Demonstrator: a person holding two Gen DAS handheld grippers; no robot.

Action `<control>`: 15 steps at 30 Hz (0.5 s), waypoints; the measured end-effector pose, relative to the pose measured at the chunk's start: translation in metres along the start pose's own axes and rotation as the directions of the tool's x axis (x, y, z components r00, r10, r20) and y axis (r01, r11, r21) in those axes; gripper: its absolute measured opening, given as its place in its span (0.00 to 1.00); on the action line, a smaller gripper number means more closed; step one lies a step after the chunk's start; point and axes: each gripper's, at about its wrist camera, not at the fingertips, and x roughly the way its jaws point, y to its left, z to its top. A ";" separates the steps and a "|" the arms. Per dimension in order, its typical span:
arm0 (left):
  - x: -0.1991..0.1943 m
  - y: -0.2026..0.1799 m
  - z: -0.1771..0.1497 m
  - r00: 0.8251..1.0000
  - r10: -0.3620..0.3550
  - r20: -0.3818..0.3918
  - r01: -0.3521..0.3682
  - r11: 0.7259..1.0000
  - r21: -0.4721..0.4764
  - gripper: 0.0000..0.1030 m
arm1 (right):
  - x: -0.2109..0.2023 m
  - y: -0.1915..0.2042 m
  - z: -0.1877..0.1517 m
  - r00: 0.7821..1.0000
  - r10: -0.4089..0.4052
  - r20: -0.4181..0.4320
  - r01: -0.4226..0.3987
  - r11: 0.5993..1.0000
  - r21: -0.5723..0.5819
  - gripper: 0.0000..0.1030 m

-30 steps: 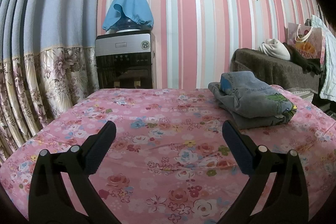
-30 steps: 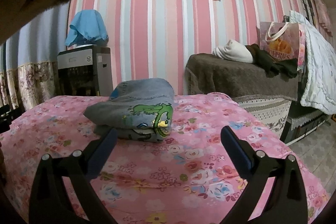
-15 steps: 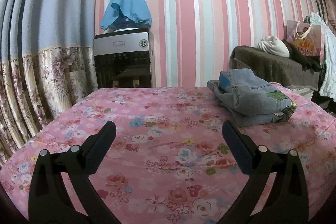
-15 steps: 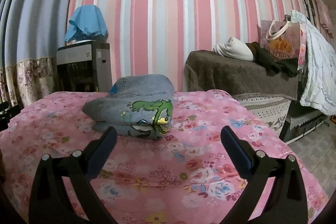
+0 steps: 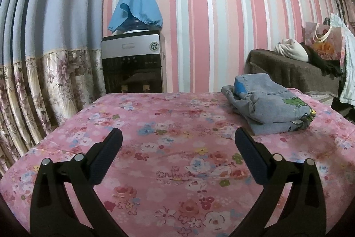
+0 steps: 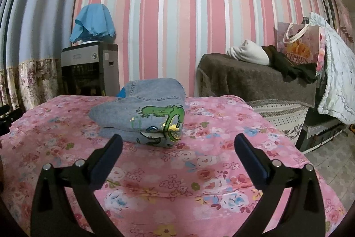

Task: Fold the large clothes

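The left gripper hovered over the pink floral cloth covering the bench, its jaws spread wide and holding nothing. Ahead of it and off to its right lay the folded light-blue denim garment with a green cartoon print, a compact stack near the bench's far right part. The right gripper was likewise fully spread and empty, with the same garment just ahead and slightly to its left, not touching.

The fold looked finished, so the step in hand seemed to be the release and retreat. Any next move would call for a fresh garment, none being visible nearby.

Compared with a second ago, both views had drifted only slightly, the stack unchanged, and the dark shape at the top of each view had gone.
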 end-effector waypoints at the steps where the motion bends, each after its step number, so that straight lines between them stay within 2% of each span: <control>1: 0.001 -0.002 0.000 1.000 0.010 0.001 -0.010 1.000 0.008 0.97 | 0.000 0.000 0.000 1.000 -0.001 -0.001 0.001 1.000 0.000 0.98; 6: 0.000 -0.001 -0.001 1.000 0.020 0.000 -0.020 1.000 0.005 0.97 | 0.001 0.000 0.000 1.000 -0.001 -0.002 0.001 1.000 0.001 0.98; 11: 0.004 -0.003 -0.001 0.997 0.073 -0.022 -0.073 0.997 0.011 0.97 | 0.000 0.000 0.000 1.000 -0.001 -0.001 0.001 1.000 0.002 0.98; 13: 0.002 -0.002 -0.001 0.999 0.045 -0.012 -0.044 0.999 0.004 0.97 | 0.000 0.000 0.000 1.000 -0.001 -0.001 0.001 1.000 0.001 0.98; 15: 0.003 -0.002 -0.002 0.999 0.048 -0.018 -0.048 0.999 0.003 0.97 | 0.000 0.000 0.000 1.000 -0.001 -0.001 0.001 1.000 0.001 0.98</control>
